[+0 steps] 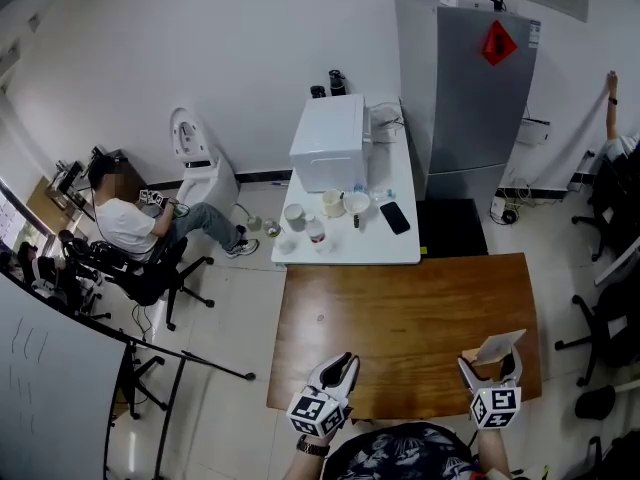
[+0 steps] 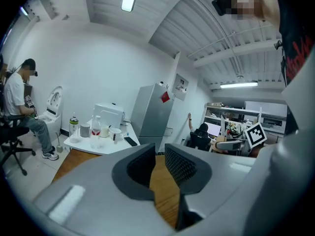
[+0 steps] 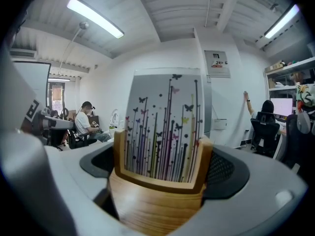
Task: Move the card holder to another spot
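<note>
The card holder (image 1: 487,361) is a small wooden block with an upright white card (image 1: 500,345) in it, held over the near right corner of the brown wooden table (image 1: 400,313). My right gripper (image 1: 490,365) is shut on it. In the right gripper view the wooden holder (image 3: 156,208) fills the space between the jaws, and its card (image 3: 165,122) shows coloured stems and butterflies. My left gripper (image 1: 339,369) hovers over the table's near edge, left of centre. Its jaws (image 2: 157,163) stand almost together with nothing between them; only a thin strip of table shows through.
Behind the wooden table stands a white table (image 1: 400,246) with cups, a bottle, a phone (image 1: 394,217) and a white box appliance (image 1: 328,143). A grey fridge (image 1: 470,98) stands at the back right. A person (image 1: 130,223) sits at the left; office chairs (image 1: 610,318) stand at the right.
</note>
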The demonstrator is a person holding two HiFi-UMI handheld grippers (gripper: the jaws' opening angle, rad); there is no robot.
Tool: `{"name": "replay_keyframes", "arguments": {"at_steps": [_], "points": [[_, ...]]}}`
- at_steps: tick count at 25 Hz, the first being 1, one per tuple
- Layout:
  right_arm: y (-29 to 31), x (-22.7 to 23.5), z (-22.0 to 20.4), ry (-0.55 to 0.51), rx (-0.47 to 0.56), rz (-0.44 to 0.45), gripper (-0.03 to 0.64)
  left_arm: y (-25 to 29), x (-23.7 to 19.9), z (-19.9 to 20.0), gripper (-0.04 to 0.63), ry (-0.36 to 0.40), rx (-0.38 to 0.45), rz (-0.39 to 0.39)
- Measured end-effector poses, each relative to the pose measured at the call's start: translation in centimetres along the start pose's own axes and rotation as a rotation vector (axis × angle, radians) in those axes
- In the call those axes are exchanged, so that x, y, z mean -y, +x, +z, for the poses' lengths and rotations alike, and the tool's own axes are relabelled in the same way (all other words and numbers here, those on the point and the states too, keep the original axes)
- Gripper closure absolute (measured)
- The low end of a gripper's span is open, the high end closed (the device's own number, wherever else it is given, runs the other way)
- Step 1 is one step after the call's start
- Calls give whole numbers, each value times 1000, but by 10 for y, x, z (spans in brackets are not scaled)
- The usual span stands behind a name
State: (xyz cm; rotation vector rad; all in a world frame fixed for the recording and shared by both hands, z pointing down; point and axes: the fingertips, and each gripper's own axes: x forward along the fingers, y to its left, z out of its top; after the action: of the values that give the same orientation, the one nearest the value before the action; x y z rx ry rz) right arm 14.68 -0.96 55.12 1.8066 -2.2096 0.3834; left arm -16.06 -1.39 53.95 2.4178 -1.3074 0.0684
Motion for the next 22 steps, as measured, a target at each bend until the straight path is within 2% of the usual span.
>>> {"name": "replay_keyframes", "arguments": {"at_steps": [3,8,16,19,22], "points": [[-2,-6,1,5,8,4,81,-6,1,-6,541,6,-25,0],[-7,-13,-2,12,9,2,83,-14,0,-7,541,-11,24,-4],[-8,-15,4,4,33,6,83,-16,-7,-9,541,-35,13,24],[-1,-29,15,-20,71,52,84,-20,-9,-12,541,-45,15,46],[15,-64,26,-63,102,149,84,-31,-14,-17,548,-59,12,85]]}}
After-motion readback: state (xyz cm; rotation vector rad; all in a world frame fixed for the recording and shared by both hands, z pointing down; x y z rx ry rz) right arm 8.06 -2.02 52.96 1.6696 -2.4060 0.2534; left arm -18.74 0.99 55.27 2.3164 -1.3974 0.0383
